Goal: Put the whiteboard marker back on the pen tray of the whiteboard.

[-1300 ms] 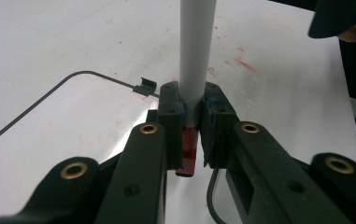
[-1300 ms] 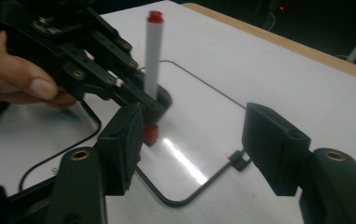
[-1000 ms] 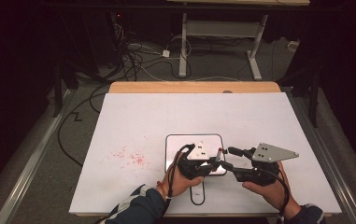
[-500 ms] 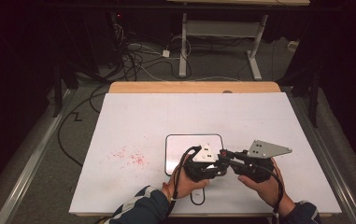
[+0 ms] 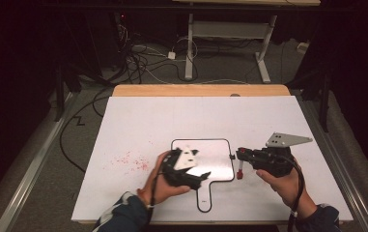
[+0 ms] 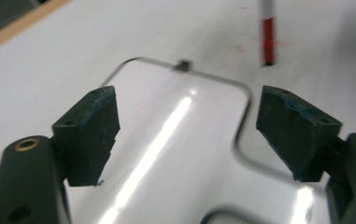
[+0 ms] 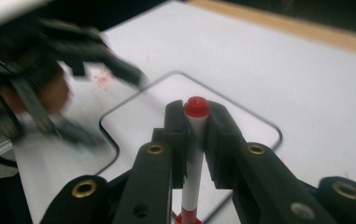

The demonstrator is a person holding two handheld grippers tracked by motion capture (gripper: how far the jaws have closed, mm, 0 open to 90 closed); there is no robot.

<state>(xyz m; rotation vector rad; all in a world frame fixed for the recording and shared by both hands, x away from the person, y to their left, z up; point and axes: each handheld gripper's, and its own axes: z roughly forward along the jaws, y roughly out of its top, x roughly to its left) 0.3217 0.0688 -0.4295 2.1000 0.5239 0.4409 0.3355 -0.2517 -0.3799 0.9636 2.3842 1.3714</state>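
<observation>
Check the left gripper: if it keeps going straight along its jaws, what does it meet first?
Probably the glossy white paddle-shaped board with the black outline: the open left gripper points down at it, jaws empty. The red-and-white marker stands farther off to one side; depth is unclear.

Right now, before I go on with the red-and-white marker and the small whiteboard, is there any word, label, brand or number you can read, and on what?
None can be read.
Red-and-white marker in the right gripper: no print visible on its barrel.
Small black-rimmed whiteboard: blank.
Red smudges on the white table: marks, not letters.
</observation>
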